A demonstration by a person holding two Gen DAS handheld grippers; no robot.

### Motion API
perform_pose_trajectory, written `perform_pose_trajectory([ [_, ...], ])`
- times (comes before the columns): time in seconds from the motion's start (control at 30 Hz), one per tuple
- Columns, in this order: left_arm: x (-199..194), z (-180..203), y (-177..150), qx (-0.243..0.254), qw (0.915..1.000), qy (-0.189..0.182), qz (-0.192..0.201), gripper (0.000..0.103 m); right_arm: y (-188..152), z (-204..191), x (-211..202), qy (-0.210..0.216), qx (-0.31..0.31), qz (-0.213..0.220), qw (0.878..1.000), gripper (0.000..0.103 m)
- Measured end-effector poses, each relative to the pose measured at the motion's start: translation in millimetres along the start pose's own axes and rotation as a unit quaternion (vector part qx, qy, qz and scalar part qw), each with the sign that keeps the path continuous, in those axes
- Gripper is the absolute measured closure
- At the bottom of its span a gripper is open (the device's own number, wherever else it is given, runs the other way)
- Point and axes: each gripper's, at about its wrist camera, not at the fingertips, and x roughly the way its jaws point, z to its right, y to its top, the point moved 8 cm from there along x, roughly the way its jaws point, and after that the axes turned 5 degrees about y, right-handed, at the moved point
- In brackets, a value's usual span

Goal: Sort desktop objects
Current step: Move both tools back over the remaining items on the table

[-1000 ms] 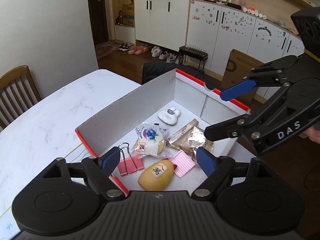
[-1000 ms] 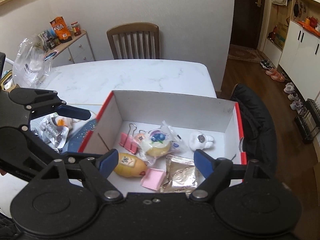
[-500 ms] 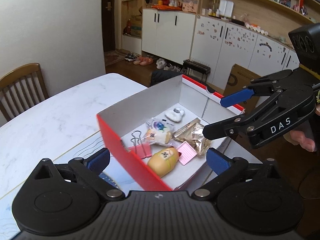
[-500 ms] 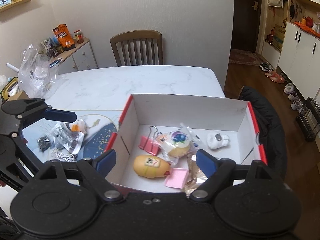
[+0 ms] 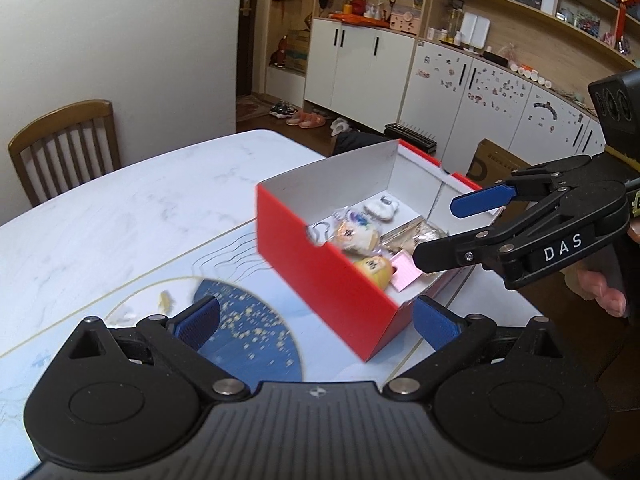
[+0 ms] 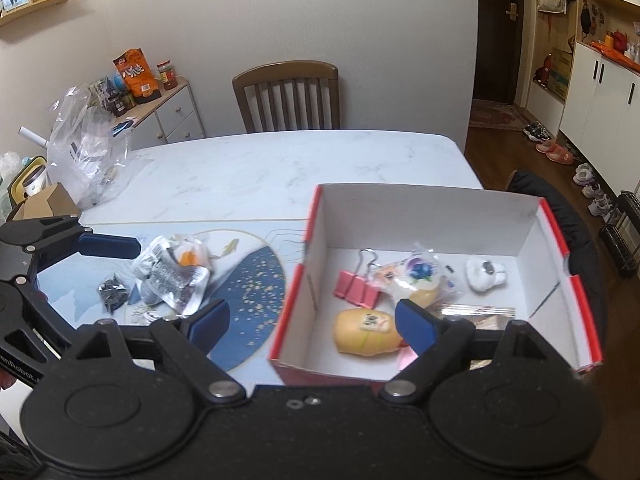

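**While both grippers hang open: box holding the sorted items**

With jaws spread wide and nothing between them, left gripper [image 5: 316, 320] poised above the mat [image 5: 256, 336], just beside the box [image 5: 320, 280] and its red wall. Right gripper [image 6: 312, 322] likewise released, gripping nothing, straddling the box's near left corner. Seen from the left wrist, right gripper's blue fingertips [image 5: 480, 200] over the box's far side.

Inside the box: pink clip [image 6: 358, 284] by the left wall; yellow toy [image 6: 366, 332] near the front wall, just right of the clip; wrapped snack [image 6: 416, 276] at middle; white plush [image 6: 486, 274] toward the back right corner; foil packet [image 6: 476, 314] at the front right; pink card [image 5: 404, 274] touching the toy.

Left of the box, on the mat: crumpled wrapper [image 6: 172, 276] with something orange in it, and a small black item [image 6: 112, 294] farther left, well apart from the box. Box standing on the white table [image 6: 280, 164].
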Motion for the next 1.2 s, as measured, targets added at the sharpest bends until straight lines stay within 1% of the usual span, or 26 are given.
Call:
perform_pose_trajectory([
  [0.23, -16.1, -25.7, -23.2, -0.004, 1.0000, 0.009, 0.003, 0.000, -1.3, -30.8, 10.2, 0.004, 0.002, 0.000, 1.000, 0.013],
  [0.47, -30.4, -61.0, -49.0, -0.005, 0.9991, 0.042, 0.001, 0.000, -5.1, -63.6, 30.8, 0.010, 0.000, -0.006, 1.000, 0.013],
  [0.67, -37.2, -95.5, -68.7, -0.018, 0.9977, 0.065, -0.001, 0.000, -9.9, -91.6, 52.1, 0.017, -0.006, -0.019, 1.000, 0.013],
  [0.97, -28.5, -151.0, -105.4, -0.046, 0.9931, 0.105, -0.028, 0.000, -24.8, -126.7, 91.1, 0.009, -0.026, -0.032, 0.999, 0.013],
  [1.2, -13.2, -183.5, -129.8, -0.053, 0.9897, 0.123, -0.051, 0.000, -34.8, -146.4, 120.4, 0.004, -0.032, -0.048, 0.998, 0.013],
])
